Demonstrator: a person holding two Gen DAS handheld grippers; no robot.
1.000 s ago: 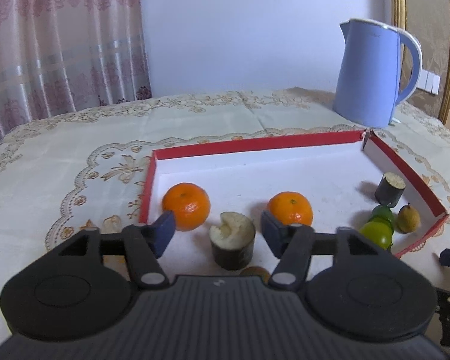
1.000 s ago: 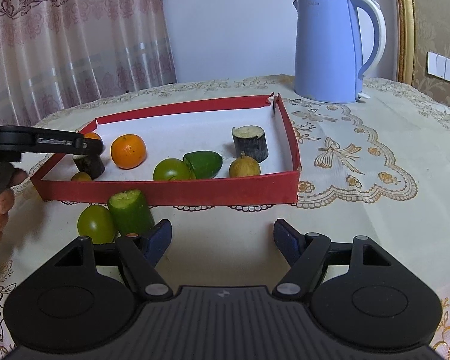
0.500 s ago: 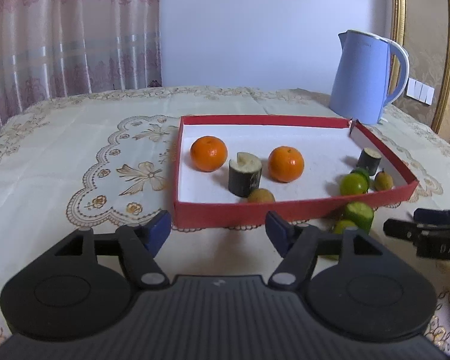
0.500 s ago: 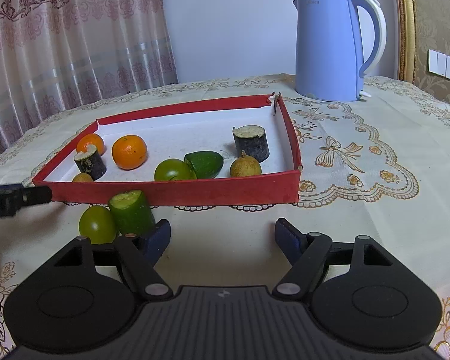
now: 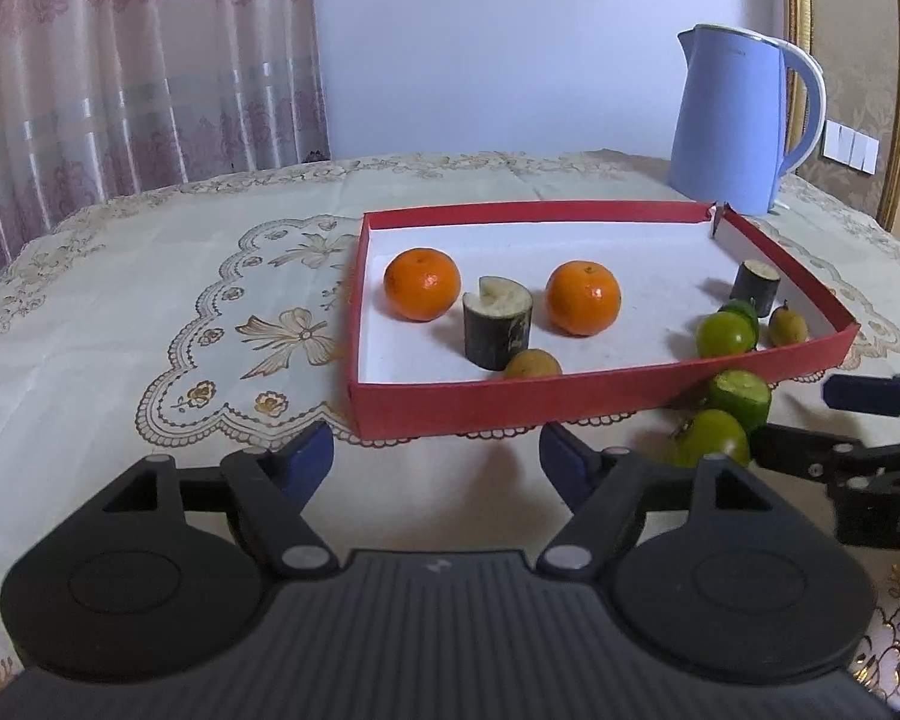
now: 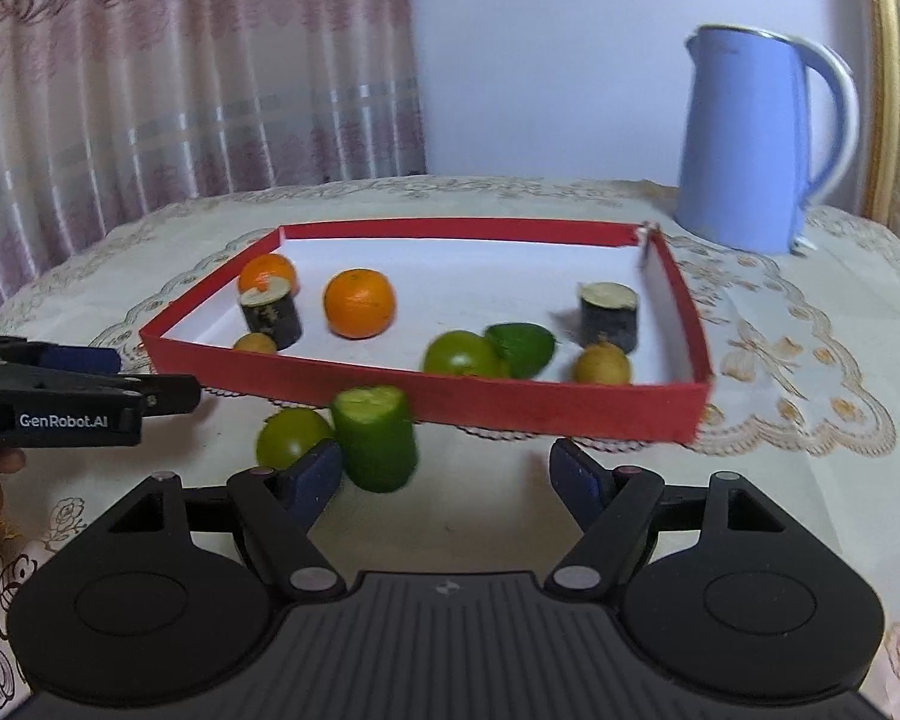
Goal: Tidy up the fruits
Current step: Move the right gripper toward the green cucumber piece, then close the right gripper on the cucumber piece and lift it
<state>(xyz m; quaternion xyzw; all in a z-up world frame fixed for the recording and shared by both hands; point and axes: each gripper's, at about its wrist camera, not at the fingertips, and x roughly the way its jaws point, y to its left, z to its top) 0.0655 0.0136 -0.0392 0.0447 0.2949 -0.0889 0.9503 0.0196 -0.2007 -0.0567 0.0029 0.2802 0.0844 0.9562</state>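
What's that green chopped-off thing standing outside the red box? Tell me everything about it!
The green cut piece looks like a short chunk of cucumber: smooth, dark green skin and a paler, rough cut top. It stands nearly upright on the tablecloth, just outside the red box's front wall. A round green fruit sits close on its left. The right claw is open close in front, not gripping it.

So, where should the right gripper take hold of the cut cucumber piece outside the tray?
Probably grip the cucumber piece across its round green sides, mid-height, coming level from the near side. It stands upright, cut face up, with the green fruit close beside it.
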